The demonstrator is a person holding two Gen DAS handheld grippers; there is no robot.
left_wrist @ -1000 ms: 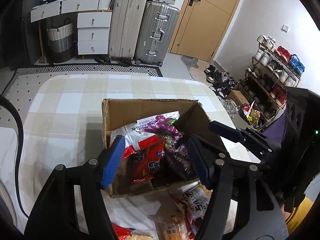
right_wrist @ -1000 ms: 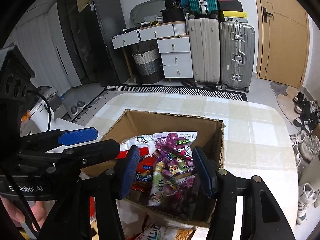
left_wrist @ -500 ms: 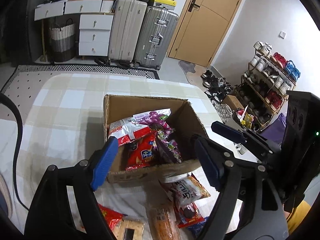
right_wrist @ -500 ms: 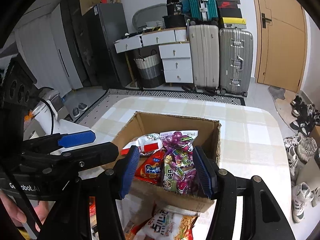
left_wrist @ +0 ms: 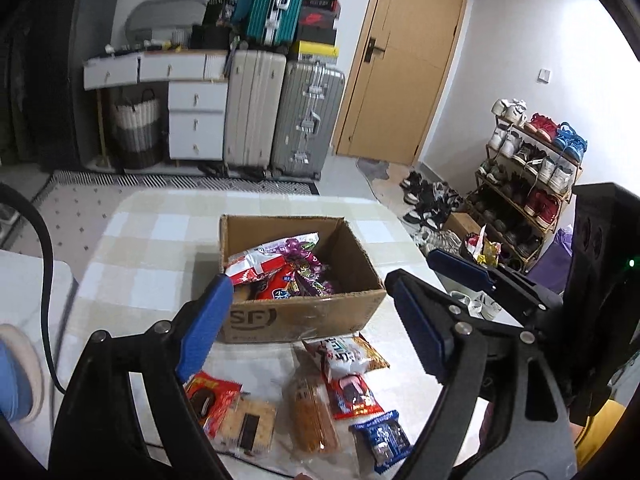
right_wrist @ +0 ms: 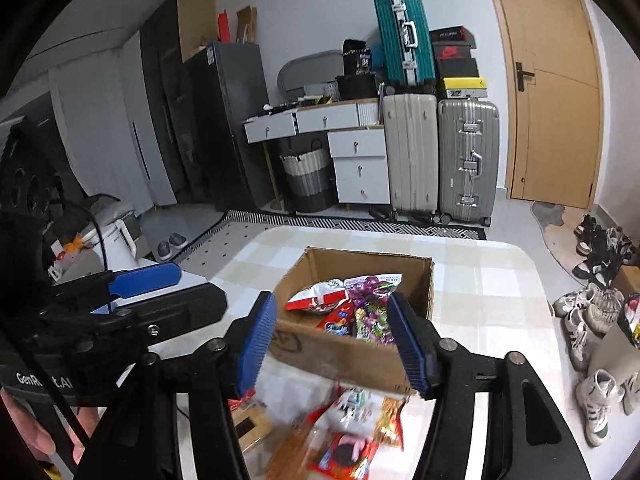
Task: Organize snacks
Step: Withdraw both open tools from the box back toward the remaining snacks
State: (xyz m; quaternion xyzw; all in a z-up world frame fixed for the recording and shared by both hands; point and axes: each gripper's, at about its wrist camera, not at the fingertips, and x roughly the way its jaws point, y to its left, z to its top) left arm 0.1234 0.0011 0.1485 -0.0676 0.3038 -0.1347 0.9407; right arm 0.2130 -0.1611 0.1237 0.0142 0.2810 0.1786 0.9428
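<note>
Both grippers empty w/ jaws opening: loose snack packets (left_wrist: 320,400) lie on the table (left_wrist: 132,264) just in front of the cardboard box (left_wrist: 296,316), below and between left gripper (left_wrist: 316,328) & right gripper (right_wrist: 334,344), left marginally nearer the cracker pack (left_wrist: 248,430).

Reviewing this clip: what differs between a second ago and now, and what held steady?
Both grippers pulled back and up from the cardboard box. The left gripper and right gripper are opening their jaws with nothing between them. The loose snack packets in front of the box have come into view. Unchanged: the box stays on the checked tablecloth with the purple packet and red packets inside.
</note>
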